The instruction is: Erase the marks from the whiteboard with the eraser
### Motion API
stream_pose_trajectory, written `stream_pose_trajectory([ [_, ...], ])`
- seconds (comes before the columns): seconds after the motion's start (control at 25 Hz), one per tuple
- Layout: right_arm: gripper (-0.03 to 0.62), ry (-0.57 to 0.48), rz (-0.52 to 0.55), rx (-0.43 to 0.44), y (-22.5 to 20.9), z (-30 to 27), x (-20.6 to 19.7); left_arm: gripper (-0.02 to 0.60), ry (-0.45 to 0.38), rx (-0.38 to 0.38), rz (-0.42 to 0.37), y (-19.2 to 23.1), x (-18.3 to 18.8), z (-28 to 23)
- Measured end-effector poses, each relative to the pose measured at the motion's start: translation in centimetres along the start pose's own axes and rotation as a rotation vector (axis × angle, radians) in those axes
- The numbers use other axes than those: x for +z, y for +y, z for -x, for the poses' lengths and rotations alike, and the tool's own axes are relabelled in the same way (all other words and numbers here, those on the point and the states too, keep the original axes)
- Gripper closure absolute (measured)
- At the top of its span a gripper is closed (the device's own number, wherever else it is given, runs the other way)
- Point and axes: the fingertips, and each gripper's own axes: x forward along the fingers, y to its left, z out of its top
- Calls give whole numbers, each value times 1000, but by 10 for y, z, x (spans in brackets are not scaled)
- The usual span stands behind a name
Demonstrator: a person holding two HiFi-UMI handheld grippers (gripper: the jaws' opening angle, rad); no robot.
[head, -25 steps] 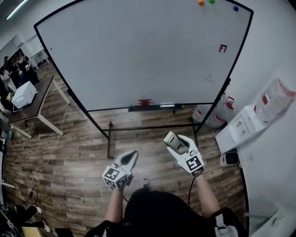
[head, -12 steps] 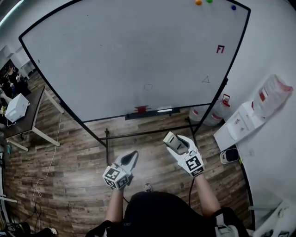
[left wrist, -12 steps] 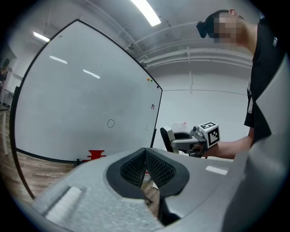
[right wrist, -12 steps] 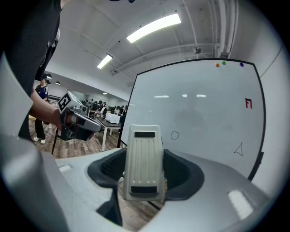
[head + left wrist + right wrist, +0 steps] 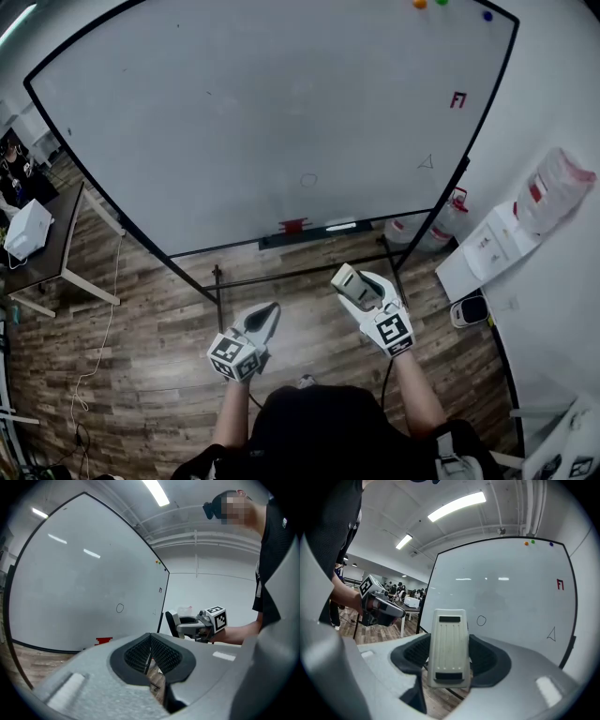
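Note:
A large whiteboard (image 5: 281, 122) on a black stand fills the top of the head view. It carries a small drawn circle (image 5: 308, 180), a triangle (image 5: 426, 162) and a red mark (image 5: 457, 99). My right gripper (image 5: 349, 281) is shut on a white eraser (image 5: 449, 646), held in front of the board and apart from it. My left gripper (image 5: 265, 319) is shut with nothing between its jaws, lower and to the left. The circle (image 5: 481, 620), triangle (image 5: 552, 634) and red mark (image 5: 560, 584) also show in the right gripper view.
A red object (image 5: 293, 226) and a marker (image 5: 340, 226) lie on the board's tray. Coloured magnets (image 5: 419, 4) sit at the board's top right. Water jugs (image 5: 441, 230) and a white counter (image 5: 497, 248) stand right. A table (image 5: 37, 248) stands left on the wooden floor (image 5: 150, 319).
The view has shifted closer to the whiteboard, which now looms larger. Both grippers keep the same pose and hold.

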Motion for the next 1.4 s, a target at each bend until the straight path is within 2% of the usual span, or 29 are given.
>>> stream_pose_trajectory([
  [0.32,336,5,-8,-10,2,-24,-2,571,3,-13,-15,26,4,-6],
  [0.56,336,2,-6,9,-10,-37,-3,571,10,12,-4,37,3,-12],
  [0.92,336,-15,22,71,-60,-58,-4,571,-11,61,-12,40,17,-57],
  [1.4,337,-36,72,198,-123,-86,-4,571,-28,189,12,42,27,-108],
])
